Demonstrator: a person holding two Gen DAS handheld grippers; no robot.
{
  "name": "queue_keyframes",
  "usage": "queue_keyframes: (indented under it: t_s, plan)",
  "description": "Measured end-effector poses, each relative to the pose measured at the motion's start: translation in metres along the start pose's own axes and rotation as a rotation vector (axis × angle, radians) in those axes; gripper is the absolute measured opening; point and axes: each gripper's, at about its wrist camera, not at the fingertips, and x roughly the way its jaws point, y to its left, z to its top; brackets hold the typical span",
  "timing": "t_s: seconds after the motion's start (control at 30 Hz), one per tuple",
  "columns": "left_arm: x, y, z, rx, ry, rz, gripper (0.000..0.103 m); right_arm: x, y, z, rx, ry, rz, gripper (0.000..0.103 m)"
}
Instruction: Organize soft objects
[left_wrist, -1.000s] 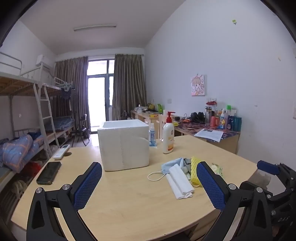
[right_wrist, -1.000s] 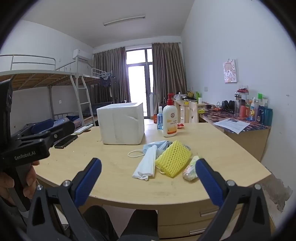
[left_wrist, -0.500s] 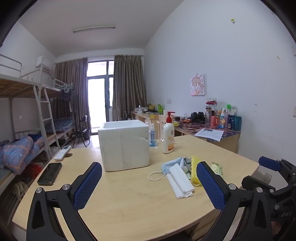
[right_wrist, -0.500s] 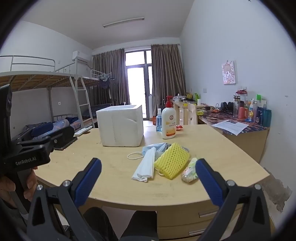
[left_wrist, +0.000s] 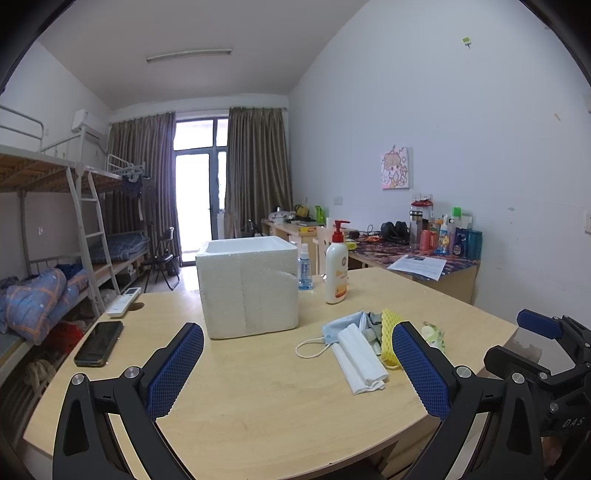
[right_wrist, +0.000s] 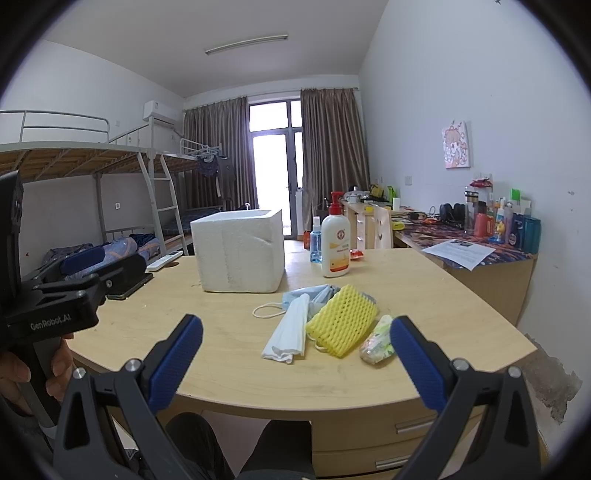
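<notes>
Claws both stand wide and empty: the left claw (left_wrist: 297, 360) hangs over the near part of the worktop (left_wrist: 258, 398), the right claw (right_wrist: 295, 354) sits back beyond its near edge, above the person's knees. Soft things lie in one loose heap right of the foam box (right_wrist: 240, 254): a folded white cloth (right_wrist: 290, 332), a blue face mask (right_wrist: 314, 295) partly beneath it, a yellow foam net (right_wrist: 343, 319) and a small wrapped packet (right_wrist: 376, 339), all touching or overlapping; the box stands open-topped, likely the place they go, though that is a guess.

Risks, as I judge them: a pinch on the cloth may catch the mask's ear loop (right_wrist: 267, 310) and drag the mask along; the net may squash and slip from the pads; the packet lies nearest the curved front edge and a nudge could push it off; a high sweep toward the box could clip the pump bottle (right_wrist: 335, 240) or the small spray bottle (right_wrist: 316, 240) just behind the heap; the light box itself may slide if bumped.

Room is good in front of the box and left of the heap; the phone (left_wrist: 99, 343) and remote (left_wrist: 123, 302) lie well apart at the far left.
</notes>
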Motion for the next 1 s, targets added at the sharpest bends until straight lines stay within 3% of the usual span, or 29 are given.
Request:
queue_keyframes:
  t_s: [1.0]
  plan:
    - [-0.0019, -0.0004, 0.0007, 0.014, 0.004, -0.021, 0.102, 0.0004, -0.0023, 0.0011, 0.011, 0.002, 0.009, 0.103]
